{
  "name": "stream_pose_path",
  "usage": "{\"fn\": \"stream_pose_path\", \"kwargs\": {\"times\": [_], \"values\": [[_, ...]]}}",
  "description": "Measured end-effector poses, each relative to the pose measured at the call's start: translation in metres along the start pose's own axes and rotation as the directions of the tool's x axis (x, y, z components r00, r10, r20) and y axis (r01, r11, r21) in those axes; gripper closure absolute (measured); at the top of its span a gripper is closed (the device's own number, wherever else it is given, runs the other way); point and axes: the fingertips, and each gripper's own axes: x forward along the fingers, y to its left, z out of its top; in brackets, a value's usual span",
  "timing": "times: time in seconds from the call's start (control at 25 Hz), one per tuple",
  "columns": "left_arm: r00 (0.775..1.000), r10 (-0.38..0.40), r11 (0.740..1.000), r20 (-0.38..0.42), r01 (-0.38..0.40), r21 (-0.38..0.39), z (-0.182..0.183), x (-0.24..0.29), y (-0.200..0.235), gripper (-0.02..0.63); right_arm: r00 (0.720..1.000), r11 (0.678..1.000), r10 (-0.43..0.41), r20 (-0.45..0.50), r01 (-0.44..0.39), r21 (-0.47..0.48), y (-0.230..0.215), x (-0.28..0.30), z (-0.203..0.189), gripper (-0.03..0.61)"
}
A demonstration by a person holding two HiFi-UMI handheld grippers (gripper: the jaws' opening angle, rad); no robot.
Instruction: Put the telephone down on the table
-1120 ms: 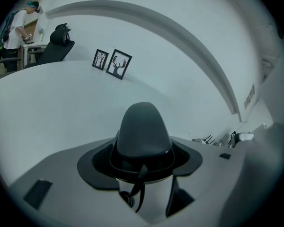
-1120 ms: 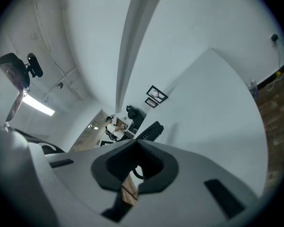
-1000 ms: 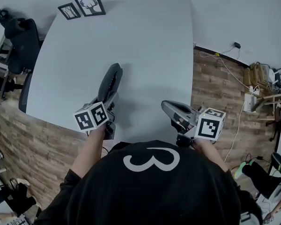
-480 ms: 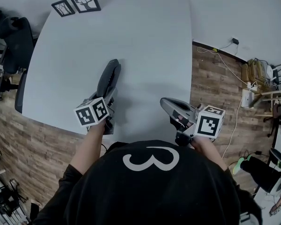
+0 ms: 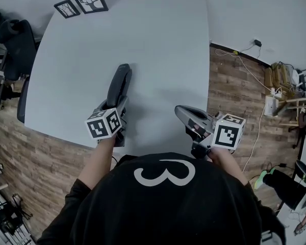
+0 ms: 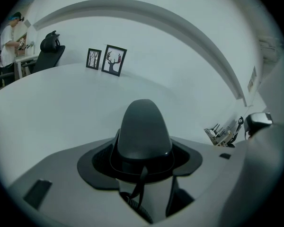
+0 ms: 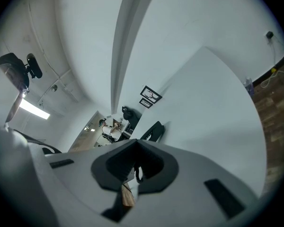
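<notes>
Holding the telephone in the left gripper, clamped tight on its near end, with the far end pointing across the worktop toward the two frames at its far corner. Lying low over the near half of the worktop, close to its own shadow; impossible to say from the head view whether touching the worktop or a little above it. Seen from the left gripper view as a dark rounded hump squeezed between the jaws, with the cord trailing down beneath, and white worktop beyond. Waiting at the near right edge of the worktop, well apart from the telephone: the right gripper, jaws drawn together on nothing, only floor and a bit of cord showing through the slit in its own view. By the look of it, well along: carried over the worktop and brought down low, nearly flat. Left to do: settling the telephone fully onto the worktop if not there yet, opening the left gripper, and backing off toward the near edge without dragging the cord.
</notes>
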Motion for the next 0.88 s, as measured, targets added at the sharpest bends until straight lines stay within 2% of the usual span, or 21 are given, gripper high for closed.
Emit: {"fn": "stream_pose_path", "kwargs": {"times": [0.44,0.88], "values": [[0.998,0.056,0.993,-0.020,-0.054,0.108,-0.013,0.008,0.001,0.325,1.000,1.000,0.011,0.000,-0.011,0.017,-0.006,-0.002,0.000,0.569],[0.987,0.133,0.965,-0.090,-0.109,0.238,-0.032,0.017,0.002,0.325,1.000,1.000,0.008,0.017,-0.008,0.030,-0.007,-0.014,-0.006,0.569]]}}
